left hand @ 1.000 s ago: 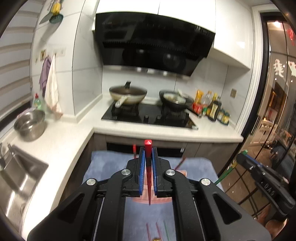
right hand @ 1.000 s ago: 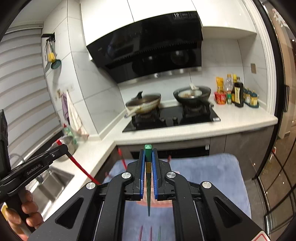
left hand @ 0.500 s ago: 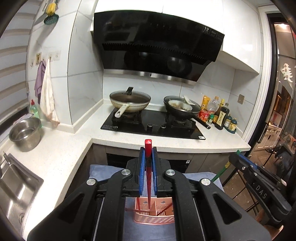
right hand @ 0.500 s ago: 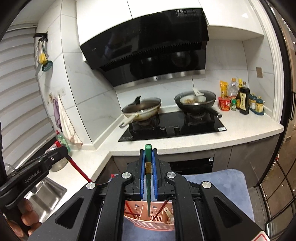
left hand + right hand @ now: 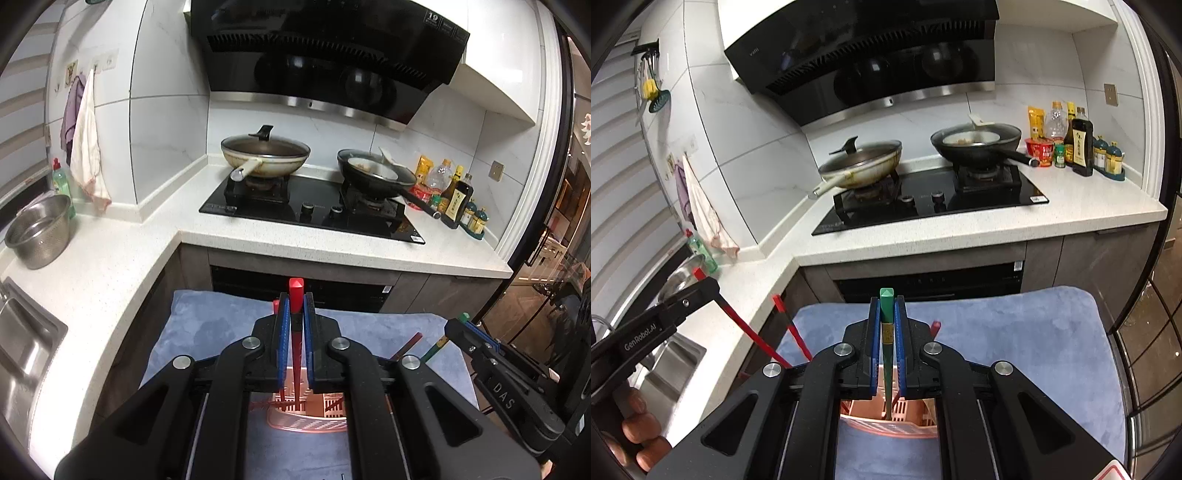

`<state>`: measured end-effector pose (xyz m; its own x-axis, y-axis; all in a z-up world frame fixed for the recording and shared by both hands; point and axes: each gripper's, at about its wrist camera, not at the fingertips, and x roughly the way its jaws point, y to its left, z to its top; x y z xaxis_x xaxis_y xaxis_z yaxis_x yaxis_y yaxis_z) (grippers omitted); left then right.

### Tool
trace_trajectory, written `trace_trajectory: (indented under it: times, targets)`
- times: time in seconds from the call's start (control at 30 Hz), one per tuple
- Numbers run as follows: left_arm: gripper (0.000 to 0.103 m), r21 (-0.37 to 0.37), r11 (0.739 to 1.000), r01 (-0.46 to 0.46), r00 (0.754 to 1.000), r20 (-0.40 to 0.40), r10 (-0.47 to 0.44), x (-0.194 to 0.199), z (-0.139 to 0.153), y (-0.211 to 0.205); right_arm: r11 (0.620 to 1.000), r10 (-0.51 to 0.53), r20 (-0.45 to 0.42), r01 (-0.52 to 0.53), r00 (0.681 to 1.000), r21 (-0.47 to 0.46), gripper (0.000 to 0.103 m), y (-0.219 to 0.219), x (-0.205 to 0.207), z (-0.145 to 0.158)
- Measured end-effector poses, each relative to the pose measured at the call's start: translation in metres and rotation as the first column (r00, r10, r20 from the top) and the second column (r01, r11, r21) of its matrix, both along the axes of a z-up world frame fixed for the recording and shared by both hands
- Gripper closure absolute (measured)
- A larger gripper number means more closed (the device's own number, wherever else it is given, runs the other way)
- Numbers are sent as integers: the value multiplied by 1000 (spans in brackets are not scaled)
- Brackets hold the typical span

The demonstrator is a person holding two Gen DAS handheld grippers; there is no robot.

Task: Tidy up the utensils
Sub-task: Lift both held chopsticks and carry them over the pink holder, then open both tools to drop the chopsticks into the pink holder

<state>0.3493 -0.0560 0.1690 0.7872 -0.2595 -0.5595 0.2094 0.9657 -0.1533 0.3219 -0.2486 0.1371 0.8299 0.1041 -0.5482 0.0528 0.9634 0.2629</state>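
Note:
My left gripper (image 5: pixel 295 317) is shut on a red chopstick (image 5: pixel 295 291), held upright with its lower end inside the pink slotted utensil basket (image 5: pixel 306 424) on the blue mat (image 5: pixel 207 325). My right gripper (image 5: pixel 886 317) is shut on a green chopstick (image 5: pixel 886 299), also upright with its lower end in the same basket (image 5: pixel 890 422). Other red chopsticks (image 5: pixel 792 328) lean out of the basket. The right gripper also shows at the right edge of the left wrist view (image 5: pixel 465 328), and the left gripper at the left of the right wrist view (image 5: pixel 701 288).
The blue mat (image 5: pixel 1015 332) lies in front of a white counter (image 5: pixel 332 243) with a black hob, two pans (image 5: pixel 266 155) and sauce bottles (image 5: pixel 458 195). A steel bowl (image 5: pixel 37 229) and a sink (image 5: pixel 22 343) are to the left.
Both grippers have lowered their chopsticks down toward the basket; the stick tips now reach into it. The view has tilted and come closer to the mat.

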Motion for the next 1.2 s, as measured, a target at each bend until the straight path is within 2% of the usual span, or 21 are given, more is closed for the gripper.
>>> trace_trajectory:
  times: [0.13,0.2,0.3,0.37,0.5,0.7,1.2]
  targets:
    - [96,7,1000,-3,1000,-16,4,3,-8,0,1000,2,-21,-3,1000,-8,95,1,2,-9]
    - [95,13,1000,-14,1000,-21,15,4,-11,-1,1000,-11,-20,11,1000,-14,90,2,1,-10]
    - [86,28,999,-35,999,-7,35,1,-13,-2,1000,-21,-17,21,1000,-14,82,1,-2,-11]
    - [73,43,998,-45,999,6,45,-2,-14,-2,1000,-22,-15,22,1000,-15,81,1,-4,-10]
    - [67,58,997,-53,998,21,52,-8,-13,-3,999,-27,-3,27,1000,-21,75,1,-10,-7]
    - [57,68,996,-60,998,35,57,-21,-9,-3,999,-18,25,19,1000,-30,74,6,-28,5]
    - [56,77,996,-54,998,42,51,-73,-6,4,998,9,52,-6,999,-59,73,19,-104,10]
